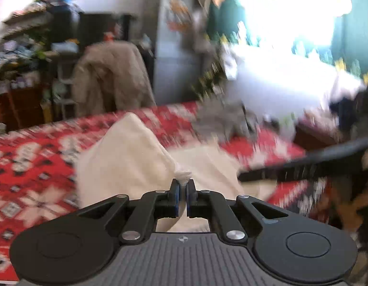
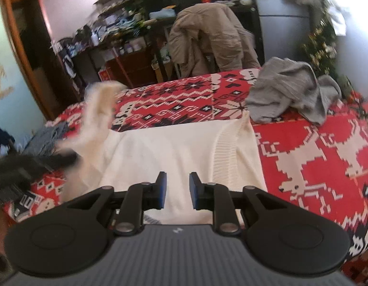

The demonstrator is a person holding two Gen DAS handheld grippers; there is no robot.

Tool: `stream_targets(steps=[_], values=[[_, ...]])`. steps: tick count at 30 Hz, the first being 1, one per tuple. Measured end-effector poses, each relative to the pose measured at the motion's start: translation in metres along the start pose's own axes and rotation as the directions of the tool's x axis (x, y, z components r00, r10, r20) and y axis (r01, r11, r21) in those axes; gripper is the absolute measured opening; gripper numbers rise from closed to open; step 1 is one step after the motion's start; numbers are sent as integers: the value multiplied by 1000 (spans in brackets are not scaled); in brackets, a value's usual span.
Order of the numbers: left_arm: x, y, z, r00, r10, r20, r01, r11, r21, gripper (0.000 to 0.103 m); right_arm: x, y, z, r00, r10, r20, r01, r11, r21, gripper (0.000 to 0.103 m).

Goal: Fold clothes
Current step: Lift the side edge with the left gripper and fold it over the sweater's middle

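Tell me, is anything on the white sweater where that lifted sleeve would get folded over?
Nothing visible is. The left gripper pinches a bit of the white sweater, and the sweater's flat body is bare. The grey garment lies beyond it on the red blanket. The right gripper hovers open above it.

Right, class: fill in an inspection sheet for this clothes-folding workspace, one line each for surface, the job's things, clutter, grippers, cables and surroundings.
Surface: red patterned blanket covering the work area.
Job's things: cream sweater spread flat, one part lifted at its left side; grey garment crumpled beyond it.
Clutter: grey fabric heap at the blanket's left edge.
Grippers: left gripper shut on a pinch of the cream sweater; right gripper open above the sweater, holding nothing.
Cables: nothing seen.
Surroundings: beige jacket draped over a chair, crowded shelves, bright window.
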State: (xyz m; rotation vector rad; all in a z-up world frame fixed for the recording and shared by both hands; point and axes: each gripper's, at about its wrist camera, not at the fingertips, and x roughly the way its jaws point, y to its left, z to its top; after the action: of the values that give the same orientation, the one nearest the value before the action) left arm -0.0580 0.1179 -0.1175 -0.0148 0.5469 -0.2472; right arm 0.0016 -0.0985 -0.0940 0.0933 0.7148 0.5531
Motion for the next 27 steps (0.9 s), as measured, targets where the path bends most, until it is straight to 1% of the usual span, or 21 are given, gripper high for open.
stream_targets(steps=[2,3,5,7,11,14,17,18,19,20,22,24,25,27], values=[[18,-7,-10,998,-3,-62,4,1000,12,11,2,-3,-3,1000,11,-10,-11,1000,15,22],[23,-9,-14,997,-6,-81,7,1000,11,13,2,-4,-4,1000,18,-16,-17,1000,22,22],[21,-8,-16,996,-31,-81,31,1000,-2,19,7,-4,-7,999,39,-29,-38,999,35,22],[11,-7,-16,996,-61,-68,61,998,-4,25,11,-3,-10,997,72,-37,-70,996,54,23],[-11,-3,-18,994,-92,-52,93,996,9,26,21,4,-13,990,132,-58,-127,989,70,23],[-26,7,-18,997,-70,-40,69,998,-4,26,33,12,-14,982,173,-74,-167,982,84,23],[-36,22,-17,999,-36,-31,35,998,-43,26,47,21,-15,977,186,-102,-177,980,89,23],[-38,30,-17,999,-20,-32,18,998,-64,26,53,23,-16,975,192,-112,-183,979,91,21],[-40,36,-17,999,-4,-33,1,997,-79,26,57,26,-16,973,198,-122,-188,978,92,16],[-41,42,-16,999,11,-33,-14,996,-89,26,59,29,-16,970,202,-133,-193,978,82,7],[-43,55,-14,999,32,-28,-35,993,-114,25,56,36,-16,965,218,-145,-210,975,66,6],[-44,66,-13,1000,26,-18,-28,989,-145,25,50,44,-16,960,237,-149,-232,971,54,6],[-42,68,-12,1000,20,-21,-23,989,-146,25,46,47,-17,961,234,-146,-230,972,42,6],[-37,71,-10,1000,7,-27,-11,989,-148,23,44,51,-18,969,197,-147,-199,980,4,6]])
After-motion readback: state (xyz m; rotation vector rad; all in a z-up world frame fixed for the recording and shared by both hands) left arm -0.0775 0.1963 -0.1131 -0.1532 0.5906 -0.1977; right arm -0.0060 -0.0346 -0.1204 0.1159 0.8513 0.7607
